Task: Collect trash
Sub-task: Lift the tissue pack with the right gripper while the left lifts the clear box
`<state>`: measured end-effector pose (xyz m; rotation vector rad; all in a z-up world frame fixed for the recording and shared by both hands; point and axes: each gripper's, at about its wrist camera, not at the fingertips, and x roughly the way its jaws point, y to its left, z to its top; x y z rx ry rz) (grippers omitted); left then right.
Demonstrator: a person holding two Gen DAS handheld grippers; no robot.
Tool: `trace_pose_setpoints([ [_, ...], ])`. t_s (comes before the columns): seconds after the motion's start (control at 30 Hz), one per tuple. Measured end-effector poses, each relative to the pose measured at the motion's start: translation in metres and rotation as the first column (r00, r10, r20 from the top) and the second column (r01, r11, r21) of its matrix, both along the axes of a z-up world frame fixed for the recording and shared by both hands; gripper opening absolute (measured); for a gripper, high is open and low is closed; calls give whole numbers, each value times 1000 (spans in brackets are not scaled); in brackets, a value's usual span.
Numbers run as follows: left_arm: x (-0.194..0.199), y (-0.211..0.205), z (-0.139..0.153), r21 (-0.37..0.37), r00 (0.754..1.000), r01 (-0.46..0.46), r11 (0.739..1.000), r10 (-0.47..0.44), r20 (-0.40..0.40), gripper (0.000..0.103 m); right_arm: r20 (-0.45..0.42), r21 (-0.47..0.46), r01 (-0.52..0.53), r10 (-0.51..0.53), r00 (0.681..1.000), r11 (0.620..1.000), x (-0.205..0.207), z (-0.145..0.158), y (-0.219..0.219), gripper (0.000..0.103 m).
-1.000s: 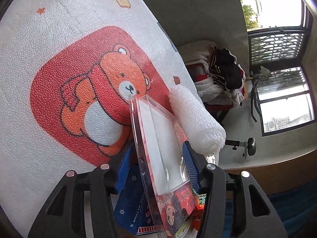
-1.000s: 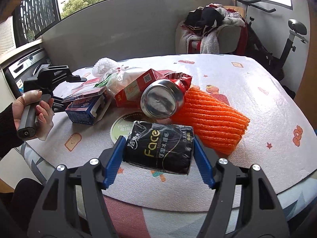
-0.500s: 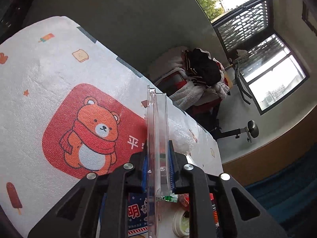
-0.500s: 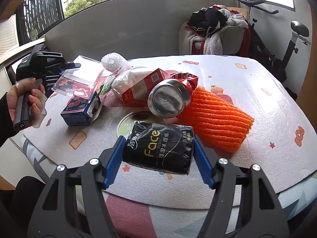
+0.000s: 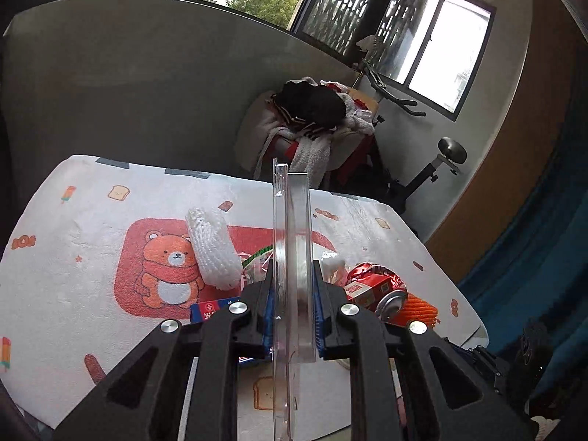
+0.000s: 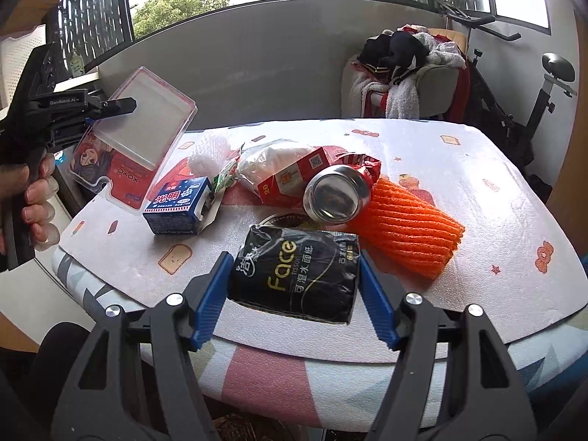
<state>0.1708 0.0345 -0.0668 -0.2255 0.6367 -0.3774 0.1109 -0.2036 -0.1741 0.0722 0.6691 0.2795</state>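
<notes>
My left gripper (image 5: pixel 293 303) is shut on a clear plastic blister pack (image 5: pixel 290 242), seen edge-on and held up above the table's left end. From the right wrist view the pack (image 6: pixel 136 136) hangs lifted in the left gripper (image 6: pixel 110 110). My right gripper (image 6: pixel 294 275) is shut on a black tissue pack (image 6: pixel 294 275) resting at the table's near edge. On the table lie a blue carton (image 6: pixel 178 205), a metal can (image 6: pixel 336 196), orange foam netting (image 6: pixel 408 228), a red carton (image 6: pixel 294 176) and white foam netting (image 5: pixel 213 253).
The table (image 6: pixel 477 169) has a white patterned cover. A chair piled with clothes (image 6: pixel 400 73) and an exercise bike (image 6: pixel 544 84) stand behind it. A grey wall panel (image 6: pixel 257 62) runs along the back.
My left gripper has shut on the blister pack, lifted it off the pile and swung it up and left. My right gripper has stayed shut on the tissue pack.
</notes>
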Motion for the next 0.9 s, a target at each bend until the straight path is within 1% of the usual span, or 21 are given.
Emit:
trace_pose_setpoints([
  [0.07,-22,-6,0,17,999,24,1000,-24,29,16,7,0,-1,1,1000,1000,-6,4,-1,68],
  [0.17,-52,-13,-3,-3,997,59,998,-58,48,16,14,6,2,-2,1000,1000,-14,8,-2,68],
  [0.3,-93,-24,-14,-33,995,92,995,-91,35,16,18,18,7,-8,1000,1000,-27,12,-5,68],
  [0.43,-125,-34,-33,-51,991,131,990,-132,-6,16,23,20,9,-9,1000,1000,-40,14,-6,68],
  [0.53,-147,-43,-49,-4,982,189,982,-189,-20,16,25,17,11,-12,1000,1000,-49,15,-8,68],
  [0.7,-179,-57,-83,65,959,278,958,-273,-77,16,20,16,24,-24,1000,1000,-60,12,-15,68],
  [0.77,-191,-65,-94,114,945,324,939,-315,-92,16,17,19,29,-29,999,999,-63,12,-18,68],
  [0.9,-206,-87,-120,205,903,424,882,-396,-163,17,11,17,33,-33,999,999,-66,10,-20,68],
])
